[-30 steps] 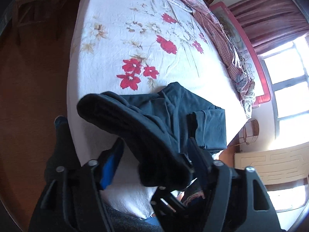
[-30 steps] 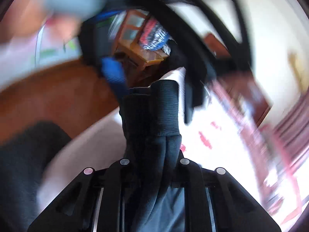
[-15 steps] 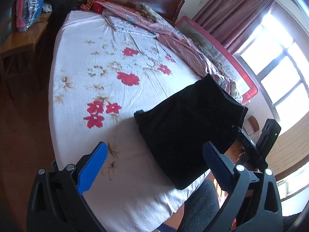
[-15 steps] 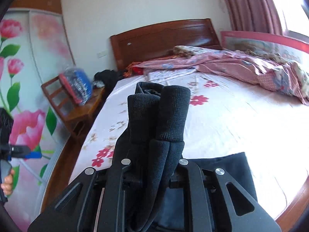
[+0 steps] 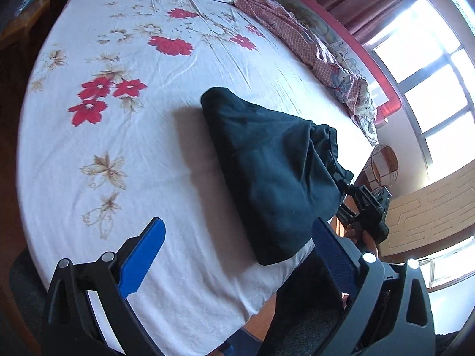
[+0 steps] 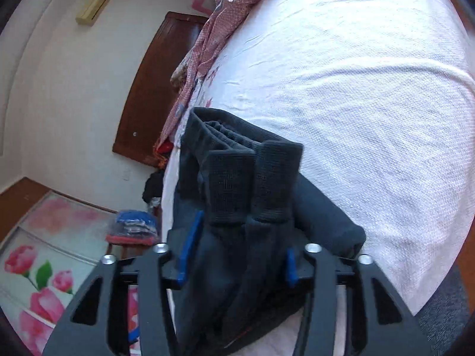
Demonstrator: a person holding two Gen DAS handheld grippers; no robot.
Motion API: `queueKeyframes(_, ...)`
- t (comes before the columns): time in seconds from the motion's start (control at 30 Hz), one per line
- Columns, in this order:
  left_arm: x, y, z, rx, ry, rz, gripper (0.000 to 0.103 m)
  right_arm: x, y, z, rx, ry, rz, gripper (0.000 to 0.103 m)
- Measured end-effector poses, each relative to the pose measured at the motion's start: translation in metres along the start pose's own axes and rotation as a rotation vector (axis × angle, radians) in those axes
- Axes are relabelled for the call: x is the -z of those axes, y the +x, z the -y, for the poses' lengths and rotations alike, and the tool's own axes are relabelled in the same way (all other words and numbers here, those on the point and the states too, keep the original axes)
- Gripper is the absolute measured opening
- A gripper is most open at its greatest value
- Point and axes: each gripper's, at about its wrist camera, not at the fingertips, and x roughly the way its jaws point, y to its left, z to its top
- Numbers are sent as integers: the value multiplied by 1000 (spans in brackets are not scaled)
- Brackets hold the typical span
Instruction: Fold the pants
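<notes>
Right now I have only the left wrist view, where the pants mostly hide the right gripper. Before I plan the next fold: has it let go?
Observer: The right gripper has just been opening its jaws. The pants lie between them, and one blue pad stands clear of the cloth.
Operator: Which part is in there?
Observer: The two ribbed cuffs, side by side.
Operator: And the waistband?
Observer: The elastic waistband lies just beyond the cuffs, on the bed.
</notes>
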Motion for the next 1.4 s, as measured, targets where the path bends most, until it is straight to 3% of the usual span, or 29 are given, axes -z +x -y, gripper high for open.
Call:
queueKeyframes(0.03,-1,9,7,2,13,-4,99,-1,-1,-6,11,7,-15,70)
queueKeyframes(0.1,-4,23,21,18,50,12,99,-2,-5,-16,64,9,-40,72)
queueKeyframes(0.13,-5,31,30,27,70,16,99,-3,-8,-19,138,15,-38,73)
queueKeyframes(0.23,-13,54,60,50,180,36,99,-8,-37,-30,255,-16,60,73)
queueKeyframes(0.27,-16,58,67,42,212,43,99,-11,-45,-37,261,-57,91,73)
queueKeyframes(0.33,-27,69,77,47,256,53,99,-18,-51,-48,191,-80,81,73)
queueKeyframes(0.4,-44,78,77,38,250,77,99,-24,-49,-50,124,-52,61,65)
queueKeyframes(0.43,-55,83,74,27,228,87,99,-24,-43,-53,100,-32,43,54)
queueKeyframes(0.53,-79,99,58,13,136,95,99,-16,-35,-44,159,-14,5,39)
queueKeyframes(0.77,-85,130,36,-46,92,52,100,2,-21,-39,369,-120,-1,38)
queueKeyframes(0.8,-84,134,35,-52,100,48,101,6,-17,-44,432,-179,-6,34)
queueKeyframes(0.87,-81,141,35,-65,113,37,101,12,-5,-54,558,-330,-14,11)
queueKeyframes(0.97,-78,148,31,-74,122,27,101,13,0,-46,592,-408,-42,8)
queueKeyframes(1.13,-75,148,31,-71,168,22,101,13,-40,-51,581,-443,-20,5)
queueKeyframes(1.23,-76,148,28,-65,168,18,101,13,-51,-31,693,-440,-4,0)
queueKeyframes(1.3,-77,148,27,-55,170,16,101,3,-60,-1,635,-291,-8,0)
queueKeyframes(1.37,-77,147,28,-58,180,4,101,6,-67,-8,663,-319,26,0)
queueKeyframes(1.4,-76,146,29,-75,179,-6,101,7,-67,-17,593,-323,16,0)
